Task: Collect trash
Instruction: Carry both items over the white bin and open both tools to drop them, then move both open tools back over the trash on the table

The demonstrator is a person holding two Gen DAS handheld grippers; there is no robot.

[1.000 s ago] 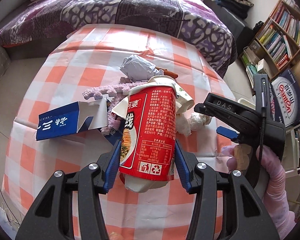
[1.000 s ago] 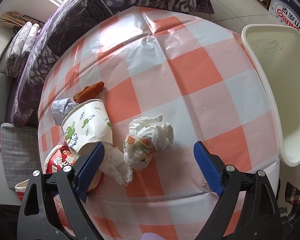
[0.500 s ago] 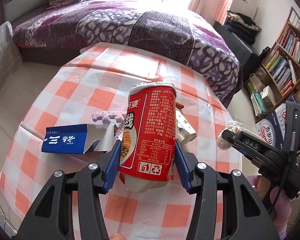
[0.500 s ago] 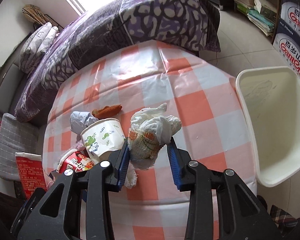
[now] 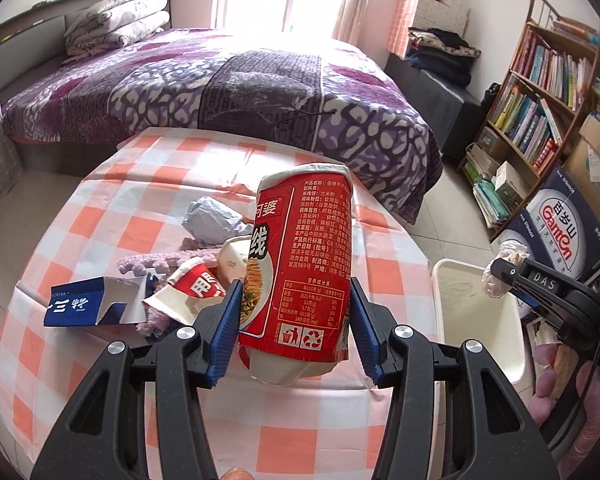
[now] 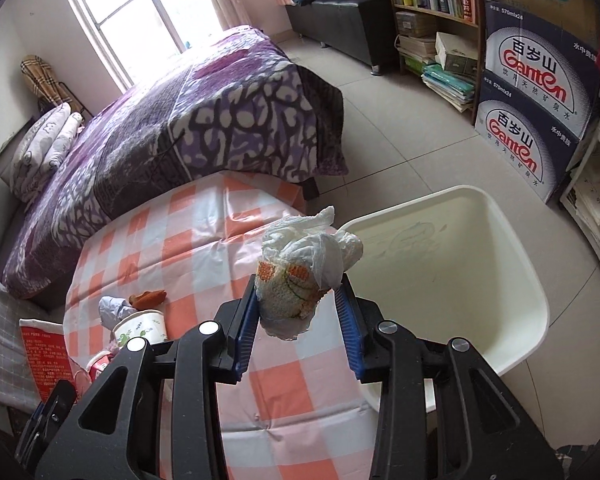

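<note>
Right now I have both tools loaded: my left gripper [image 5: 294,330] is clamped on the red noodle cup [image 5: 300,264], held up above the checked table [image 5: 100,216], and my right gripper [image 6: 298,322] is closed around a crumpled tissue wad [image 6: 300,276], lifted beside the rim of the white bin [image 6: 512,264]. My worry is the cup: the fingers pinch it low, near its squashed base, and it leans, so a quick swing toward the bin could let it pivot or slip out onto the floor. The tissue is soft and loosely bunched, so it might cling to a pad when I let go, or drop on the rim if I release short of the opening. More trash waits on the table: a blue carton [image 5: 88,306], a grey crumpled wrapper [image 5: 210,220], a torn red wrapper [image 5: 196,286] and a paper cup [image 6: 140,326]. Writing I can read: dense Chinese print on the cup with bin and recycling symbols, "Ganten" on the stacked water boxes [image 6: 536,116], and "DAS" on the right tool's body.
</note>
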